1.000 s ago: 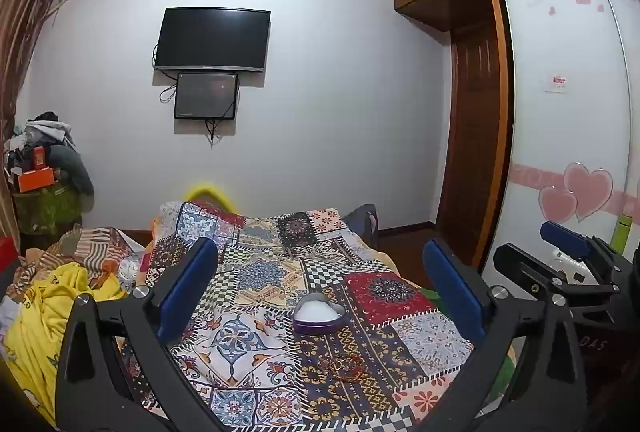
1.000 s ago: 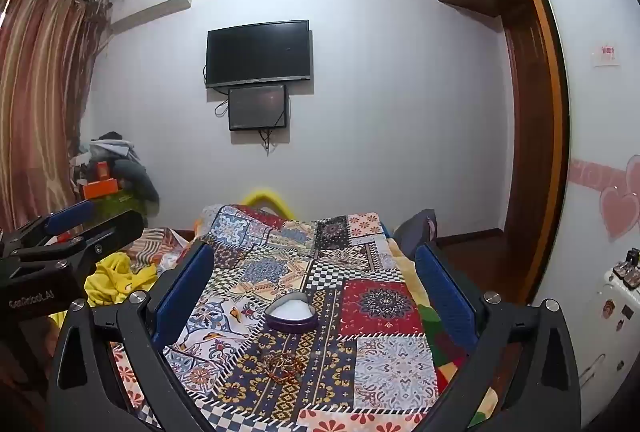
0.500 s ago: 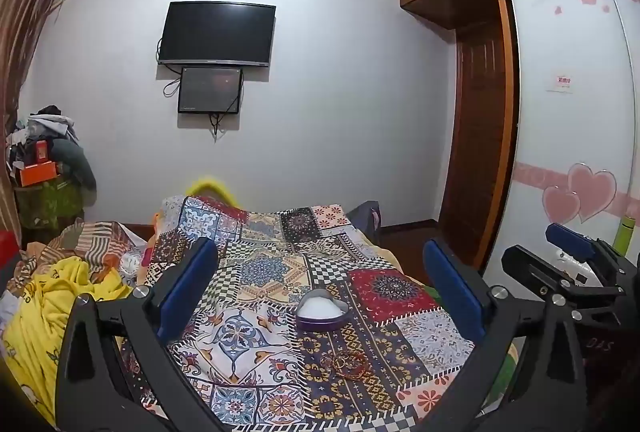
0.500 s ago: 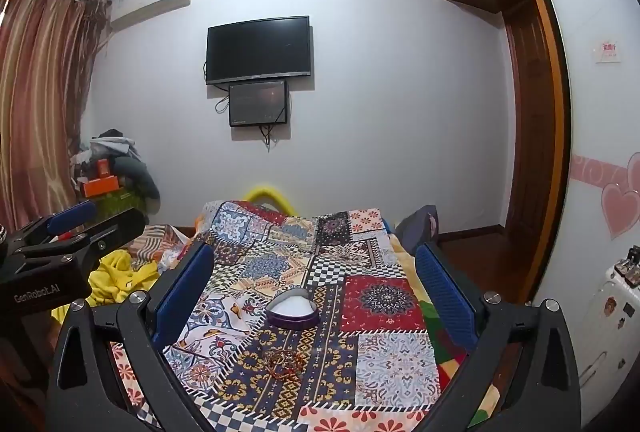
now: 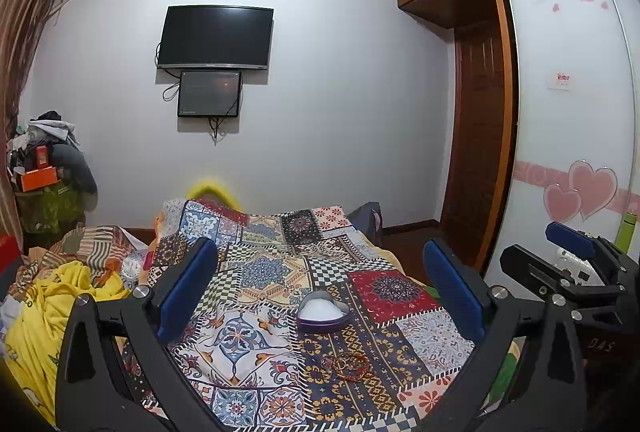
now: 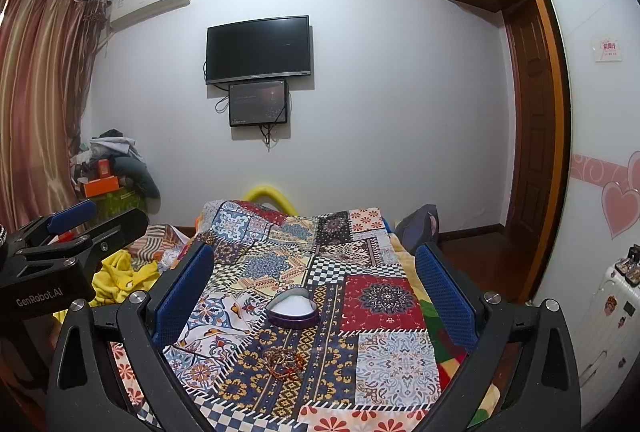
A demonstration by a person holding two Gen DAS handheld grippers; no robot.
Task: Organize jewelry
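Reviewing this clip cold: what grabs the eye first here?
The patchwork bedspread fills the middle. On it sits a purple heart-shaped box, open, white inside, with a tangle of bracelets lying nearer the camera. Both grippers hang above the bed, jaws wide.

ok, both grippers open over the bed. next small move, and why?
Probably lower the right gripper toward the jewelry pile: it lies loose on the quilt, nearer than the open heart-shaped box, and nothing is held yet.
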